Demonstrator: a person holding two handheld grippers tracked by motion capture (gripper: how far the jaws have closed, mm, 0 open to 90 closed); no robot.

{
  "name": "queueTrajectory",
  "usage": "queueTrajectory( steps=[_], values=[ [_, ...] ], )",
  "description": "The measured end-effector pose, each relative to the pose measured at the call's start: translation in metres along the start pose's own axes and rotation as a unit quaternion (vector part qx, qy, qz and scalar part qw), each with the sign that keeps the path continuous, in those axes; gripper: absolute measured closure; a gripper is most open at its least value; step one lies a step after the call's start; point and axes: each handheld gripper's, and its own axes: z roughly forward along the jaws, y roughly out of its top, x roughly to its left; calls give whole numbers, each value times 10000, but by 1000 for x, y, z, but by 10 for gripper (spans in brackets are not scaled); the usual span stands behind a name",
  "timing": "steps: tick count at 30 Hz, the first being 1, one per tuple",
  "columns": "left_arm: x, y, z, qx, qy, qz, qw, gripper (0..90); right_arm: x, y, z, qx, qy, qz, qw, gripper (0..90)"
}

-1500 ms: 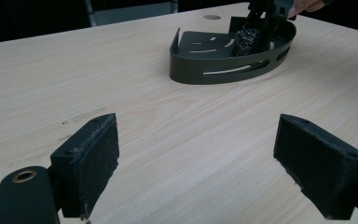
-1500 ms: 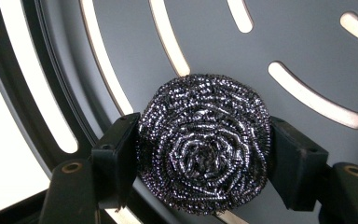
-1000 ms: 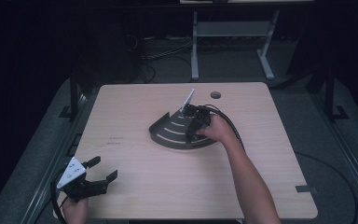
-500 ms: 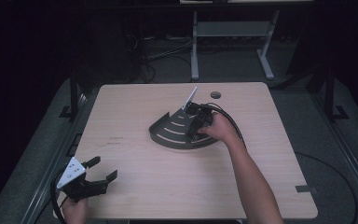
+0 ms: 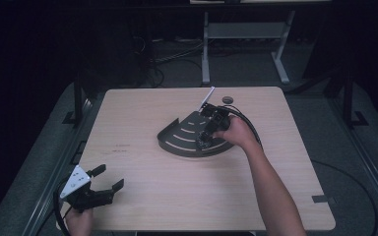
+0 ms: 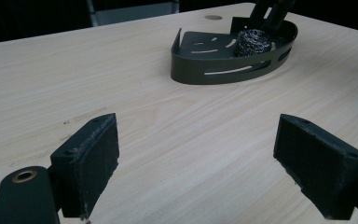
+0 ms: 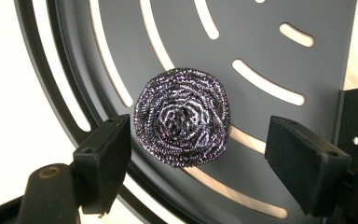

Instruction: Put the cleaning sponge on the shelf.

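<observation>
A dark quarter-round slotted tray [image 5: 182, 140] lies near the middle of the wooden table. A round steel-wool scourer [image 7: 182, 122] rests on the tray's floor, also seen as a scourer [image 6: 251, 42] from the left gripper view. My right gripper [image 5: 203, 142] hangs over the tray pointing down, open, its jaws either side of the scourer with a gap on the right; the left pad [image 7: 107, 163] is close to it. My left gripper [image 5: 109, 179] rests open at the table's front left corner, nothing between its pads [image 6: 91, 163].
The tray [image 7: 270, 56] has a low rim [image 6: 223, 72] and curved slots. A small round hole [image 5: 227, 100] sits in the table's far edge. A white plate [image 5: 206, 100] sticks up from the right gripper. Cables trail from both grippers. A metal stand [image 5: 246, 34] is beyond the table.
The right gripper has shifted slightly toward the tray's front over the scourer. The left gripper has stayed in place.
</observation>
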Motion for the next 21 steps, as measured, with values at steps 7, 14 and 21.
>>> queueTrajectory(
  steps=[7, 14, 21],
  values=[
    [-1, 0, 2, 19, -7, 15, 10000, 135, 1, -4, -8, -37, -5, -24, 10000, 212],
    [0, 0, 2, 22, -11, 8, 10000, 135, 3, -9, -15, -52, 13, -21, 10000, 205],
    [-3, 1, 4, 60, -78, 62, 9999, 135, 6, -17, -15, -69, 91, -1, 9999, 206]
  ],
)
